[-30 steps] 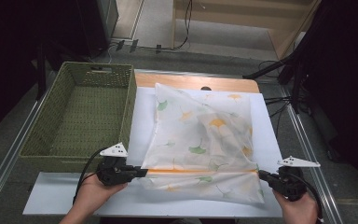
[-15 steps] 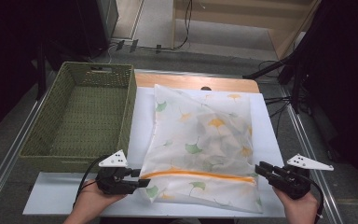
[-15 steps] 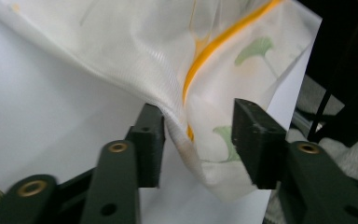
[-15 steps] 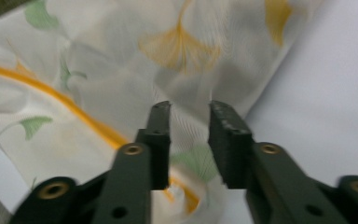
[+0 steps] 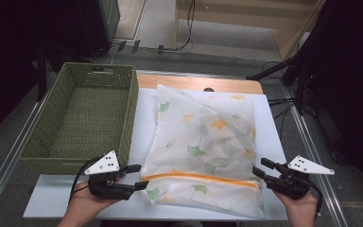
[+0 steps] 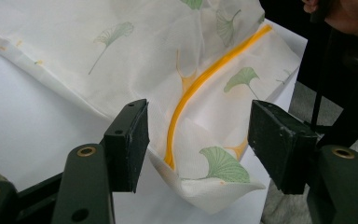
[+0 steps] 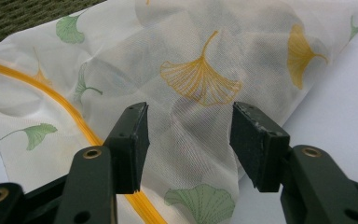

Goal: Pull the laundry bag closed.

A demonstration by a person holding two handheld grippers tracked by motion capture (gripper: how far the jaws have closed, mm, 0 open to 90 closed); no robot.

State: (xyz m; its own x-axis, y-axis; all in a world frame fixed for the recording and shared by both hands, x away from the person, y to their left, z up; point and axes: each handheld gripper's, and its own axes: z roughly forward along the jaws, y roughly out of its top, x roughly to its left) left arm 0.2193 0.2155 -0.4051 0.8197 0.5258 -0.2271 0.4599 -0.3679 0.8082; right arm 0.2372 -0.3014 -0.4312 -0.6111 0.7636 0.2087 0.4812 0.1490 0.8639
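Both pairs of jaws have just been opening and now stand apart: the left gripper (image 5: 141, 177) straddles the near left corner of the mesh bag (image 5: 203, 146) without pressing it, and the right gripper (image 5: 259, 168) gapes beside the near right corner. Lying flat in the middle of the high view on the white board (image 5: 146, 118), right of the woven basket (image 5: 82, 118), the bag looks light, limp and slippery; its stiffer orange zip seam (image 5: 201, 178) seems the surest hold. No writing is legible.
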